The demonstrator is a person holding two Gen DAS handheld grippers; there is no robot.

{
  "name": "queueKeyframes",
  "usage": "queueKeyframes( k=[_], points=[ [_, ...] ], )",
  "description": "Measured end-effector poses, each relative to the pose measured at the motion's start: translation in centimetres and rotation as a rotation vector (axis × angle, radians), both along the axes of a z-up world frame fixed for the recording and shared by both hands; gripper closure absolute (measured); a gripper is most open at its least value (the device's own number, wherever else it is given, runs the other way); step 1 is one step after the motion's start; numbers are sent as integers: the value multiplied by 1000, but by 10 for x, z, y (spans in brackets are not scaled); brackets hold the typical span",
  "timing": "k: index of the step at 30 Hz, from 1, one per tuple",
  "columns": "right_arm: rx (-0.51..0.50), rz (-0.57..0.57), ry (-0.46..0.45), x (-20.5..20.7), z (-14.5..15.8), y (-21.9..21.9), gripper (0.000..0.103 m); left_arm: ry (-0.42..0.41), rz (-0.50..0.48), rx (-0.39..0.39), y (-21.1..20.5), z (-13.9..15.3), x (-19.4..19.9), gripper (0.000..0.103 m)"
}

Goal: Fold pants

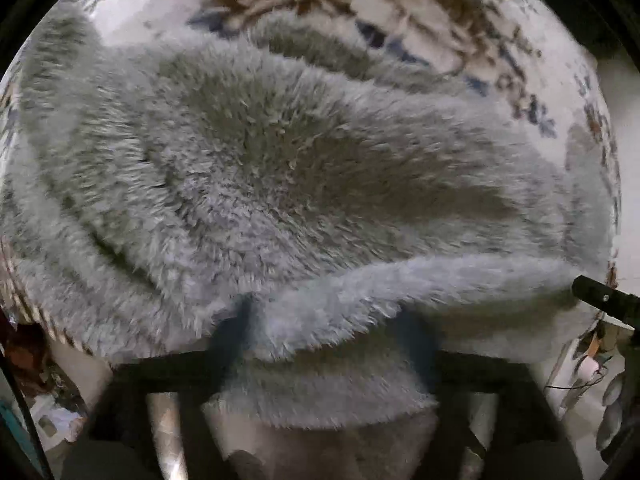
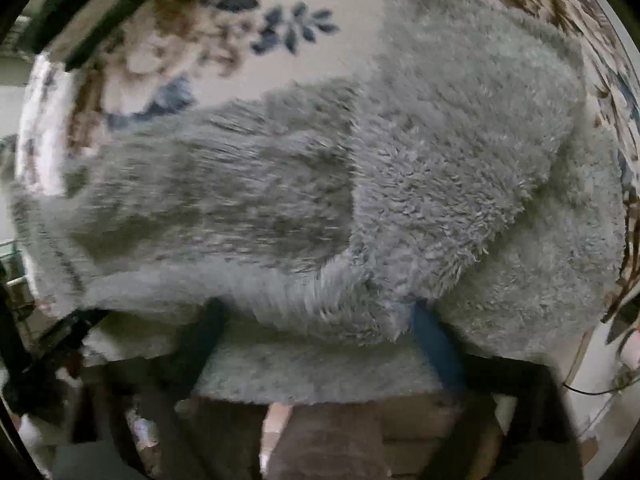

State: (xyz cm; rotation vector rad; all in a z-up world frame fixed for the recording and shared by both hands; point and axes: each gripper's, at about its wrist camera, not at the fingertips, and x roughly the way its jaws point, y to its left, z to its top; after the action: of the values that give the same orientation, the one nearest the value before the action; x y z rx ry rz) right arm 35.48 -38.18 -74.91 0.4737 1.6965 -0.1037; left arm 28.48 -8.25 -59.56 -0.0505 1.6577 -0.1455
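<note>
Left wrist view
- Pants (image 1: 280,168): grey, fluffy, spread over most of the cloth; near hem bunched and raised off it.
- Left gripper (image 1: 324,320): jaws apart, hem folded between them; blue fingers (image 1: 236,332) partly buried in pile; closure on fabric cannot be told.
- Cloth (image 1: 400,12): white, brown and blue floral print, bare along far edge.
- Right gripper, seen from left: dark tip (image 1: 600,300) at right edge, touching hem.

Right wrist view
- Pants (image 2: 420,168): one layer folded over another, step edge running down the middle; much motion blur.
- Right gripper (image 2: 316,328): jaws apart, hem draped between them; blue finger (image 2: 436,344) under fringe; grip cannot be told.
- Cloth (image 2: 248,40): bare at far left corner.
</note>
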Motion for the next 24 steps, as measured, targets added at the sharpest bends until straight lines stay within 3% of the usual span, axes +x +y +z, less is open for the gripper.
queueKeyframes(
  k=[4,7,10,13,14,15,16,17,20,24],
  points=[
    [17,-67,-39,-2,34,-11,5,-56,26,15,6,25,-13,6],
    [-40,-167,-61,14,44,-38,5,-134,47,113,1,41,-9,6],
    [-119,-237,-58,45,28,-69,5,-194,36,216,-25,44,1,6],
    [-200,-242,-14,81,-12,-84,6,-214,30,252,-31,38,17,6],
    [-217,-221,5,91,-25,-86,10,-221,18,262,-33,36,22,6],
    [-244,-170,39,97,-38,-84,41,-228,11,268,-28,41,19,6],
    [-274,-142,62,98,-43,-85,85,-239,4,273,-30,41,21,6],
    [-291,-146,58,93,-41,-89,87,-248,-1,270,-36,40,24,6],
    [-243,-316,-62,47,-2,-121,90,-245,12,230,-49,41,22,6],
    [-276,-575,-114,-51,48,-170,90,-204,-6,178,-73,34,8,6]
  ],
)
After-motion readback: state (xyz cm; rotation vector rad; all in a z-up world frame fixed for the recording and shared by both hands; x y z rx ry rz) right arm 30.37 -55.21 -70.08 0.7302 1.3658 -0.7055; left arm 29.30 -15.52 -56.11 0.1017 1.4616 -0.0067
